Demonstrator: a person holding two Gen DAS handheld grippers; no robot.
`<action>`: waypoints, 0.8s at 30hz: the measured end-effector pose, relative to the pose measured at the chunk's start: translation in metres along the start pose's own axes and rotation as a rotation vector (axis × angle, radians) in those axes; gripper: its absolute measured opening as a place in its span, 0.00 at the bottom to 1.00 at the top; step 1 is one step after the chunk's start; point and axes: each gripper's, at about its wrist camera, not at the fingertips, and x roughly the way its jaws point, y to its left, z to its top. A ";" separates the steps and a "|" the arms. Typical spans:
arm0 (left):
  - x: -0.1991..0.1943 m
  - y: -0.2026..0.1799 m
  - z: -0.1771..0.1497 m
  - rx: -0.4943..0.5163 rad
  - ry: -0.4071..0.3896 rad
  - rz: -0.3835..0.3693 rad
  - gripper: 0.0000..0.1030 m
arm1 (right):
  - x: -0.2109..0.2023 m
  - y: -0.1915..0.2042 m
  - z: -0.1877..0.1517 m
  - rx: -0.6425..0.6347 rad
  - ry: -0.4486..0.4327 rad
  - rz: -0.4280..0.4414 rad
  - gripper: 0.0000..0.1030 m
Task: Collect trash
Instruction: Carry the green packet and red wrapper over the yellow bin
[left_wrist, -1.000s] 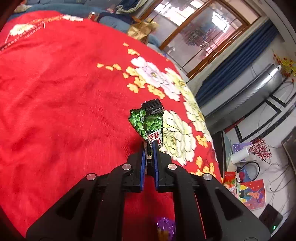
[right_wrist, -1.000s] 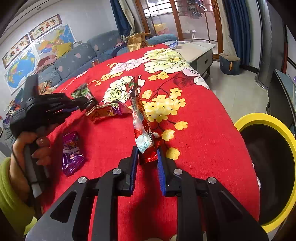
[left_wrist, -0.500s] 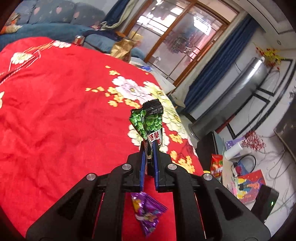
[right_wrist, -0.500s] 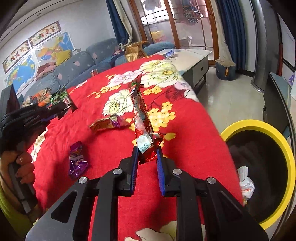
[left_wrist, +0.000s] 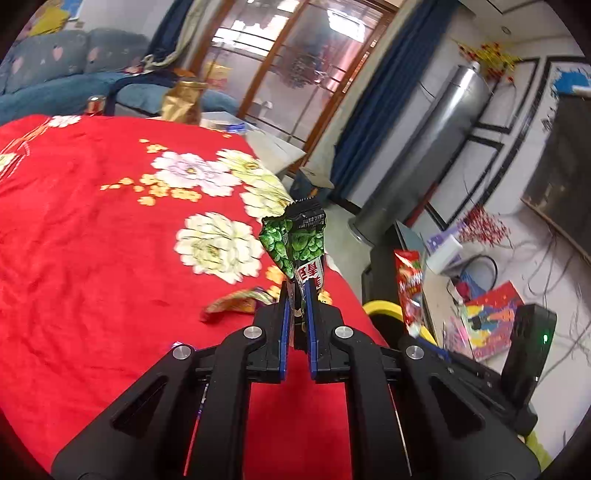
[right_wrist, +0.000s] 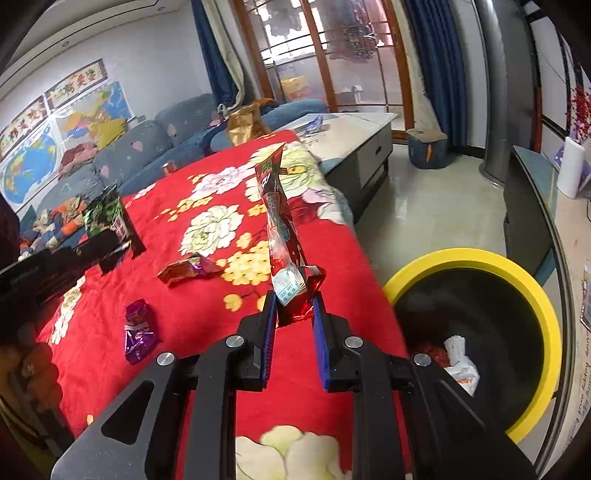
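Red floral blanket: I saw it covering the whole work surface, white and yellow flowers printed across it.
Trash bin: black with a yellow rim, it stood on the floor just beside the blanket's right edge; crumpled white and red waste already lay at its bottom.
Left gripper: I had its jaws pinched nearly together on the green snack wrapper, which stood upright above the fingertips, clear of the blanket.
Right gripper: its jaws were narrowly parted and clamped on the lower end of the long red wrapper, which rose upright and crinkled above the blanket, near the bin.
Orange-red wrapper: it lay loose on the blanket, left of my right gripper.
Purple wrapper: it lay crumpled on the blanket, nearer the camera than the orange-red one and apart from it.
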 end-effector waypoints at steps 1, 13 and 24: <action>0.001 -0.002 -0.001 0.008 0.003 -0.004 0.04 | -0.001 -0.002 0.000 0.004 -0.002 -0.004 0.18; 0.011 -0.044 -0.015 0.115 0.044 -0.058 0.04 | -0.017 -0.032 -0.001 0.048 -0.028 -0.043 0.18; 0.017 -0.072 -0.027 0.177 0.071 -0.085 0.04 | -0.025 -0.059 -0.005 0.093 -0.039 -0.078 0.18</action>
